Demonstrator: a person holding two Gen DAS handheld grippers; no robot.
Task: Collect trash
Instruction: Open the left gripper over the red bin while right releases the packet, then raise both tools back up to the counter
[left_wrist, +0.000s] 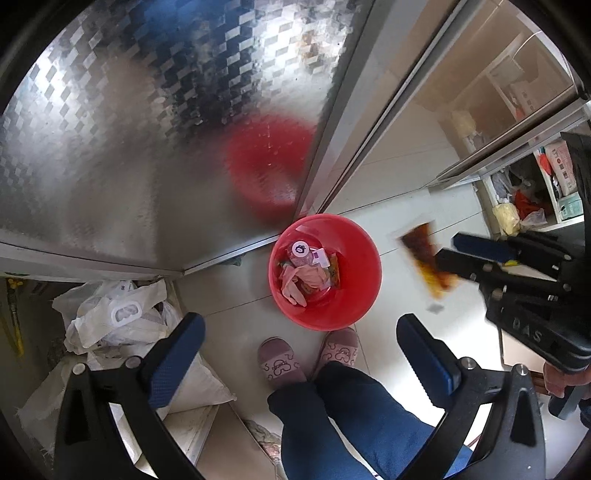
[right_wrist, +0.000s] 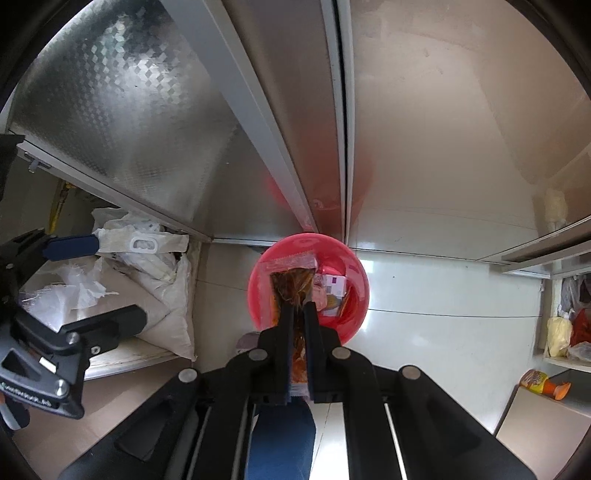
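Note:
A red trash bucket (left_wrist: 354, 295) stands on the white tiled floor against a metal cabinet and holds several bits of trash, among them pink gloves (left_wrist: 299, 282) and a bottle (left_wrist: 300, 251). My right gripper (right_wrist: 298, 308) is shut on a clear snack wrapper with brown-orange print (right_wrist: 291, 284) and holds it above the bucket (right_wrist: 354, 280). In the left wrist view that gripper (left_wrist: 448, 254) and wrapper (left_wrist: 424, 262) hang to the right of the bucket. My left gripper (left_wrist: 301, 339) is open and empty, high above the floor near the bucket.
White sacks and plastic bags (left_wrist: 118, 317) lie on a low shelf at the left. The person's slippered feet (left_wrist: 280, 363) stand just before the bucket. Open shelves with bags (left_wrist: 524, 206) are at the right. An orange packet (right_wrist: 543, 384) lies on a box.

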